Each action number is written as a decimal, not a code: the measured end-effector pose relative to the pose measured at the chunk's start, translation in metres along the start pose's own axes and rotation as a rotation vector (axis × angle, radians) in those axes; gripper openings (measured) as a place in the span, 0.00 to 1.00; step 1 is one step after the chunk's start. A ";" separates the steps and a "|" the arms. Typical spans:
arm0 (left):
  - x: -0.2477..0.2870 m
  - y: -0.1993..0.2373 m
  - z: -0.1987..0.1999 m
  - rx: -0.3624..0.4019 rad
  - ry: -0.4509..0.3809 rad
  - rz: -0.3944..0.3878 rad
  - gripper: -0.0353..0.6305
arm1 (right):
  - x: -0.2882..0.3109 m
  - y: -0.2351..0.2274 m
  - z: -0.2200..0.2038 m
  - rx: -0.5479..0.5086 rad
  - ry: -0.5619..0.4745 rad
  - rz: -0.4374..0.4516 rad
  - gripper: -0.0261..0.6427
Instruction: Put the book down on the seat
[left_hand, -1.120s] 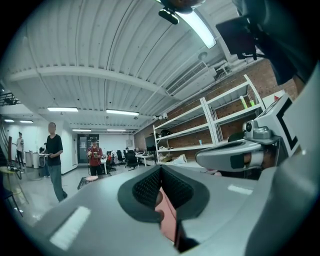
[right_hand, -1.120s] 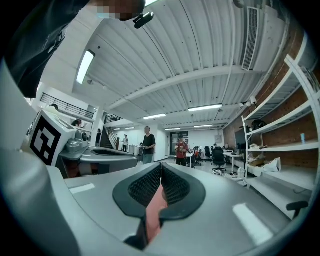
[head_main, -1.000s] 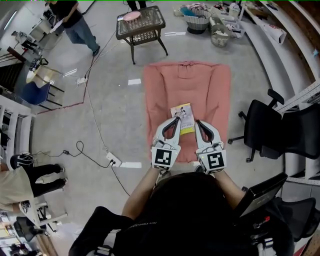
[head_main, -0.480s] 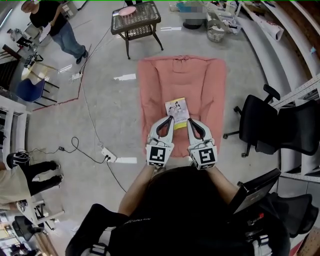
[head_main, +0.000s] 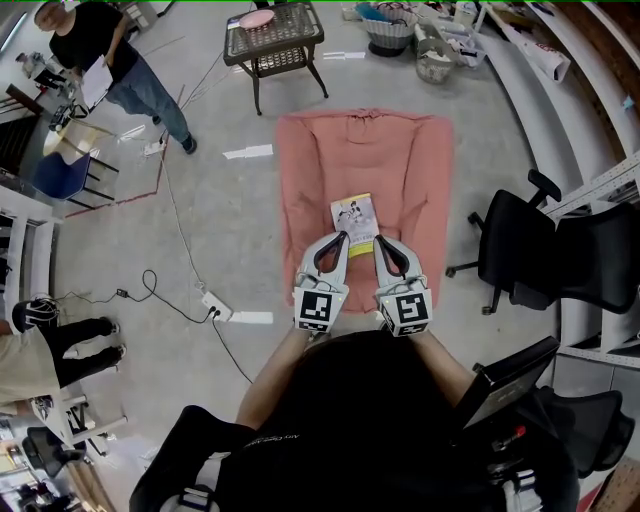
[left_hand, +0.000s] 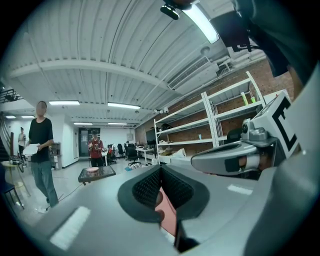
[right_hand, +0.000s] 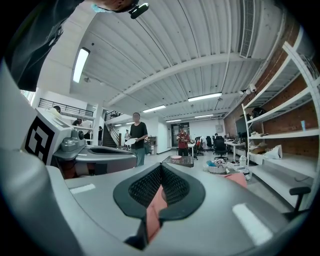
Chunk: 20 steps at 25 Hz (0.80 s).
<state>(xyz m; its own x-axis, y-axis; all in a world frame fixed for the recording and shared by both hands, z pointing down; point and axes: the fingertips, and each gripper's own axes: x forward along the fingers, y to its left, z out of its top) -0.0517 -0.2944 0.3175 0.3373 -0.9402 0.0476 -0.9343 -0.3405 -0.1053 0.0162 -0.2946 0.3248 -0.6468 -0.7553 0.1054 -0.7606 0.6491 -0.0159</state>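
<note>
A book (head_main: 355, 220) with a white and yellow cover lies flat on the middle of the pink seat (head_main: 400, 170), which is spread on the floor. My left gripper (head_main: 337, 242) points at the book's near left corner and my right gripper (head_main: 381, 245) at its near right corner. Both tips are right at the book's near edge. In the left gripper view my left gripper (left_hand: 161, 187) has its pads together, with only pink seat showing behind them. My right gripper (right_hand: 161, 185) is shut the same way, and nothing sits between its pads.
A wicker side table (head_main: 275, 45) stands beyond the seat. A black office chair (head_main: 530, 250) is to the right. A cable and power strip (head_main: 215, 305) lie on the floor at left. A person (head_main: 95, 50) stands far left; baskets (head_main: 390, 30) sit at the back.
The head view has shifted a little. Both grippers stay at the book's near edge, and the book rests unmoved on the seat. The person at the far left has walked on.
</note>
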 end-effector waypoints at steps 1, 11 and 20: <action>0.000 0.000 -0.001 -0.001 0.002 0.001 0.06 | 0.000 0.000 0.000 0.001 0.001 -0.001 0.05; 0.000 0.003 -0.011 -0.002 0.027 0.004 0.06 | 0.004 0.004 -0.007 -0.007 0.027 0.007 0.05; 0.001 -0.002 -0.013 -0.008 0.035 0.000 0.06 | 0.003 0.002 -0.006 -0.011 0.030 0.012 0.05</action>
<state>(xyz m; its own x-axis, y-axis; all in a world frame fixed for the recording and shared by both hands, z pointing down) -0.0511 -0.2947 0.3304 0.3330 -0.9393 0.0825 -0.9353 -0.3402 -0.0974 0.0129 -0.2947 0.3314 -0.6538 -0.7446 0.1346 -0.7519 0.6592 -0.0059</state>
